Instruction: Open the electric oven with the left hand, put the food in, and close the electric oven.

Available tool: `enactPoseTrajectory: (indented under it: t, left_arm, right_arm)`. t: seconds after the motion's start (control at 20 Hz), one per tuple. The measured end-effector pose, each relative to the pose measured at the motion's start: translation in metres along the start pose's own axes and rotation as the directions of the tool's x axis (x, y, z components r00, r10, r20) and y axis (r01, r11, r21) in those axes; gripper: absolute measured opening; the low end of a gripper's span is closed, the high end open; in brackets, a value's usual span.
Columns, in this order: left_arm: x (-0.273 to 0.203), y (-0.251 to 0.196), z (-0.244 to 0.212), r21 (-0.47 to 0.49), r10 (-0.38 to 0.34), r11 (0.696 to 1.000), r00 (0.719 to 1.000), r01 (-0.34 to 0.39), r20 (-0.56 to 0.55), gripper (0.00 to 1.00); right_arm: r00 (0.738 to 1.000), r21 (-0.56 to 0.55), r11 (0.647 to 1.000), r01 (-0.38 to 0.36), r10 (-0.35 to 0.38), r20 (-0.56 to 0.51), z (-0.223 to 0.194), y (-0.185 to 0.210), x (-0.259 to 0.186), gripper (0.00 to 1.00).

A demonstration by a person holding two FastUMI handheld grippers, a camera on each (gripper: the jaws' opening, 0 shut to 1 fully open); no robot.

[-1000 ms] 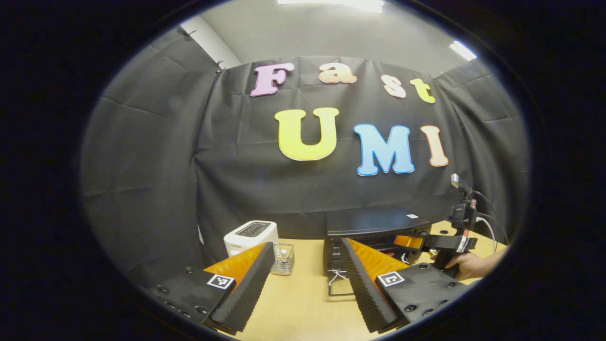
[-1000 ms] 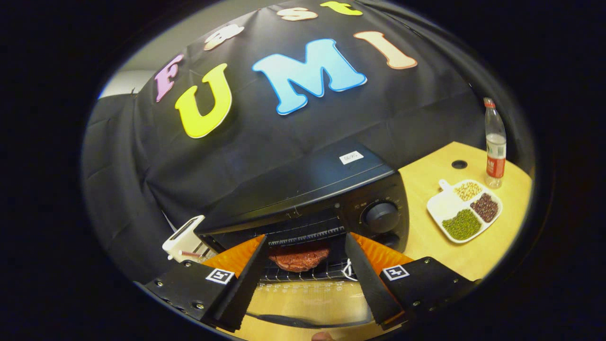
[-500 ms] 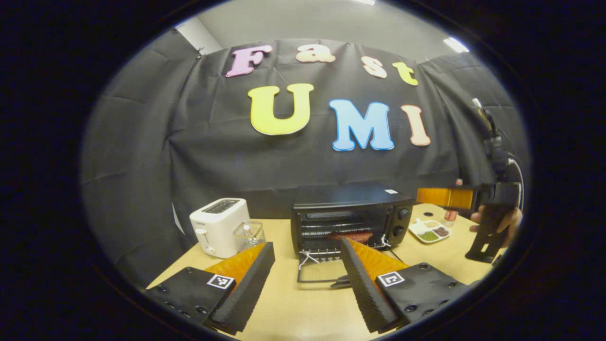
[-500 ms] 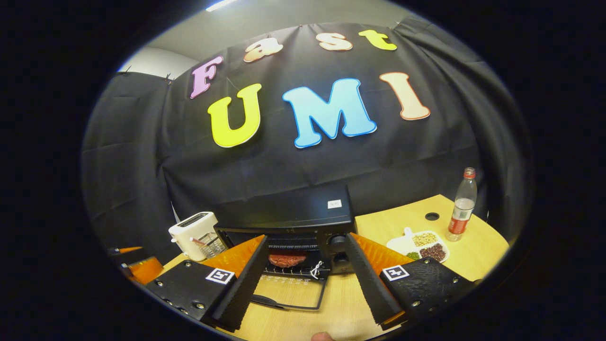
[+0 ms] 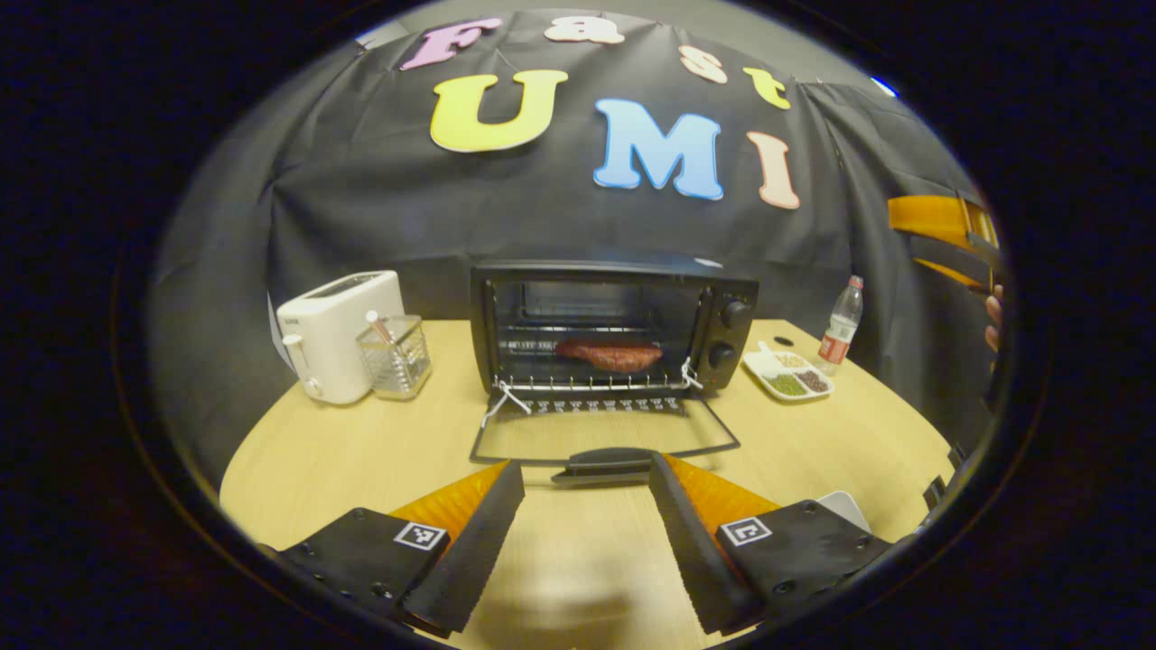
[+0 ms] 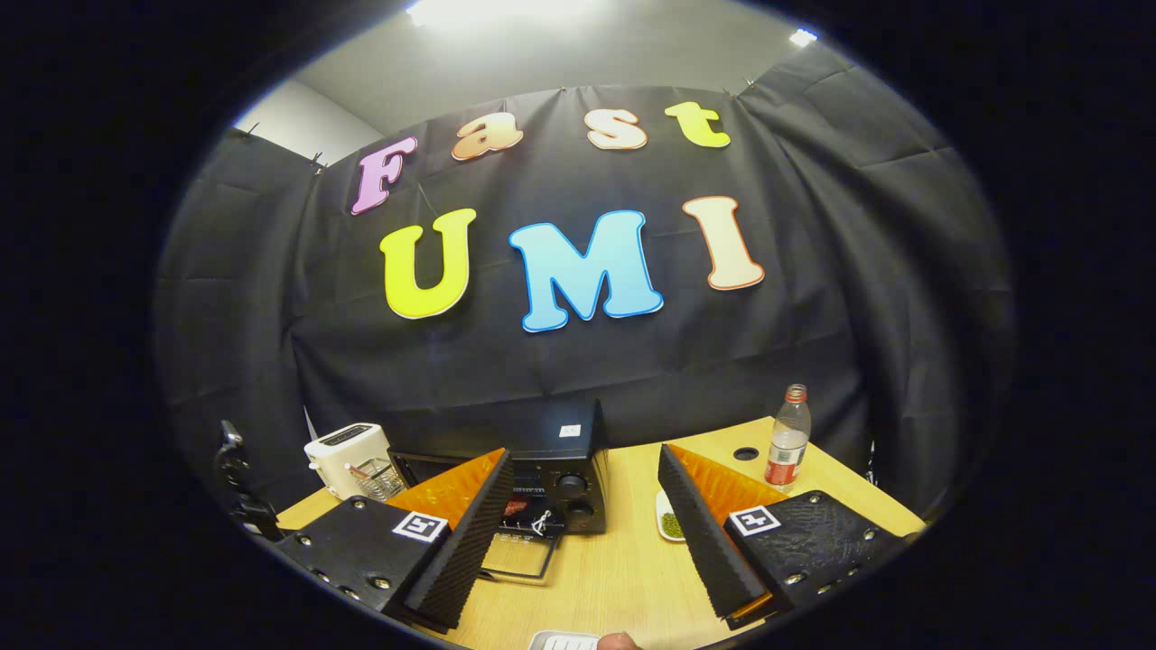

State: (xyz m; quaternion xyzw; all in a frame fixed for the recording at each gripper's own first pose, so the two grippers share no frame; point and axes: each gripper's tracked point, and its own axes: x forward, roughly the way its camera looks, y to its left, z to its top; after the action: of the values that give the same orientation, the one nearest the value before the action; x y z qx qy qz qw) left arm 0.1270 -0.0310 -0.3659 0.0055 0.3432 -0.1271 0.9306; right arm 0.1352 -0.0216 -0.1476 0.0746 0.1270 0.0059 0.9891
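Food (image 5: 610, 354) sits inside oven (image 5: 614, 325); door (image 5: 603, 440) lies open. Left gripper (image 5: 585, 533) and right gripper (image 6: 585, 528): fingers apart, empty. Risk: missing the handle (image 5: 602, 462).

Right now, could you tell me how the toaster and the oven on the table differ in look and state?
The toaster is white and the oven is black. The toaster is the smaller and has its slots on top, while the oven opens at the front. The oven's door lies folded down with food on the rack; nothing shows in the toaster. Both stand upright on the table by the booth's wall.
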Motion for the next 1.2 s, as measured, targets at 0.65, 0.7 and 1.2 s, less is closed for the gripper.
enactPoseTrajectory:
  t: [0.65, 0.7, 1.2]
  left_arm:
    - [0.075, -0.026, -0.065, -0.04, -0.041, 0.999, 0.969, 0.032, -0.246, 0.97]
    - [0.078, -0.027, -0.062, -0.029, -0.041, 0.999, 0.971, 0.035, -0.235, 0.95]
    - [0.089, -0.026, -0.052, -0.01, -0.001, 1.0, 0.977, -0.002, -0.212, 0.95]
  right_arm:
    - [0.991, -0.051, 0.99, 0.13, -0.129, 0.022, 0.013, -0.052, -0.038, 0.98]
    - [0.99, -0.056, 0.989, 0.137, -0.136, 0.024, 0.014, -0.053, -0.039, 0.98]
    - [0.988, -0.07, 0.986, 0.153, -0.151, 0.028, 0.016, -0.063, -0.043, 0.97]
